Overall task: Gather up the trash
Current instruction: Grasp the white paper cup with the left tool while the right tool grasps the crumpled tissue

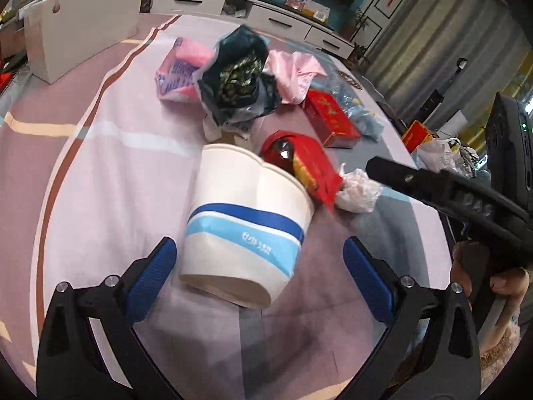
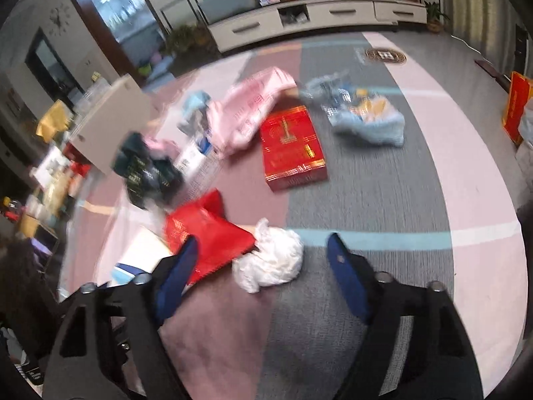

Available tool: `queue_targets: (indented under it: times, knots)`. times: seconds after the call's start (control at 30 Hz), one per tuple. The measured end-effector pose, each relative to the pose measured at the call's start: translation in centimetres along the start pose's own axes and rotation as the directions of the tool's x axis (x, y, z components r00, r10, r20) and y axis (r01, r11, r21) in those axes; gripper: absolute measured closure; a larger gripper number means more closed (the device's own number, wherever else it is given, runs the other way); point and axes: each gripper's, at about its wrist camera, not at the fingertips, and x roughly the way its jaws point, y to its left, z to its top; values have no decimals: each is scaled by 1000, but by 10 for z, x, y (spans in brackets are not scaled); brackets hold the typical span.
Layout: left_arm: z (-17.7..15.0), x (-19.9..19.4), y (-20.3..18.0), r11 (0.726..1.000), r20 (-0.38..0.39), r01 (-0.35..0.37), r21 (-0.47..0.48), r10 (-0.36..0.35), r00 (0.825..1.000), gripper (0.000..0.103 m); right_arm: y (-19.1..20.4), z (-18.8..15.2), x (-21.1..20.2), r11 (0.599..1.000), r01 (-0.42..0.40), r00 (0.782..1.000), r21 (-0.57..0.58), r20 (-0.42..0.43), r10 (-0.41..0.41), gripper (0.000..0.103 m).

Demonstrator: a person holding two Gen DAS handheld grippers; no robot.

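A white paper tub with blue bands point(image 1: 246, 230) stands tilted on the carpet with a red wrapper point(image 1: 306, 166) poking out of it. My left gripper point(image 1: 260, 266) is open, its blue pads on either side of the tub's base, not touching. A crumpled white bag point(image 1: 358, 188) lies right of the tub; it also shows in the right wrist view point(image 2: 269, 260). My right gripper point(image 2: 261, 266) is open just above that white bag, with the red wrapper point(image 2: 203, 233) at its left pad. The right gripper's body point(image 1: 466, 200) shows at the right of the left wrist view.
More litter lies beyond: a dark bag of wrappers point(image 1: 240, 76), a pink pack point(image 1: 180, 70), pink plastic point(image 1: 293, 70), a red box point(image 2: 291, 146), a blue bag point(image 2: 366, 116). A white carton point(image 1: 83, 23) stands far left. A TV cabinet point(image 2: 316, 16) lines the wall.
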Motion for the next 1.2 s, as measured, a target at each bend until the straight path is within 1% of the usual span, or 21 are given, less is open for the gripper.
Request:
queue_targets:
  times: [0.1, 0.13, 0.17, 0.23, 0.27, 0.33, 0.37, 0.43, 0.53, 0.63, 0.73, 0.8, 0.87, 0.93, 1.0, 1.2]
  knots:
    - [-1, 1, 0, 1000, -2, 3, -9, -3, 1000, 3, 0, -3, 9, 1000, -7, 1000, -5, -25, 7, 42]
    - [-2, 0, -2, 1000, 7, -7, -2, 7, 1000, 5, -1, -4, 10, 1000, -6, 1000, -9, -30, 6, 45]
    - [-1, 2, -3, 1000, 7, -16, 7, 16, 1000, 6, 0, -5, 13, 1000, 6, 999, -15, -35, -6, 46]
    - [-2, 2, -6, 999, 11, -29, 18, 29, 1000, 16, 0, -6, 16, 999, 30, 999, -24, -38, -31, 47]
    - [-3, 2, -7, 999, 15, -40, 21, 40, 999, 19, 1, -7, 18, 999, 38, 998, -29, -44, -39, 49]
    - [-4, 2, -7, 997, 25, -71, 28, 70, 997, 33, 2, -6, 22, 998, 43, 998, -34, -51, -45, 59]
    - [-5, 2, -7, 997, 28, -76, 31, 75, 997, 33, 3, -6, 22, 998, 52, 997, -40, -50, -54, 61]
    - [-5, 1, -6, 997, 34, -73, 19, 72, 997, 33, 4, -6, 22, 996, 69, 997, -50, -42, -71, 68]
    - [-5, -1, -4, 999, 41, -51, -8, 51, 998, 33, 6, -5, 19, 995, 73, 997, -62, -31, -75, 73]
    - [-4, -10, -6, 1000, 78, -25, -16, 26, 997, 33, 6, -4, 11, 993, 93, 996, -74, 0, -93, 74]
    - [-1, -24, -9, 1000, 128, 12, -20, -9, 992, 33, 7, -2, 3, 992, 96, 995, -79, 26, -94, 75]
    - [0, -35, -10, 999, 167, 42, -24, -38, 985, 33, 8, 0, -3, 992, 99, 994, -79, 45, -96, 76]
    - [1, -43, -11, 998, 202, 59, -24, -53, 978, 33, 9, 1, -9, 991, 102, 993, -82, 65, -97, 76]
    - [2, -51, -11, 996, 236, 87, -27, -78, 969, 33, 10, 2, -19, 991, 106, 991, -85, 93, -98, 76]
    - [2, -60, -12, 993, 279, 115, -28, -103, 955, 33, 10, 2, -28, 990, 113, 987, -85, 120, -103, 76]
    - [1, -75, -13, 990, 352, 141, -11, -128, 927, 33, 7, 4, -56, 988, 134, 972, -70, 203, -117, 76]
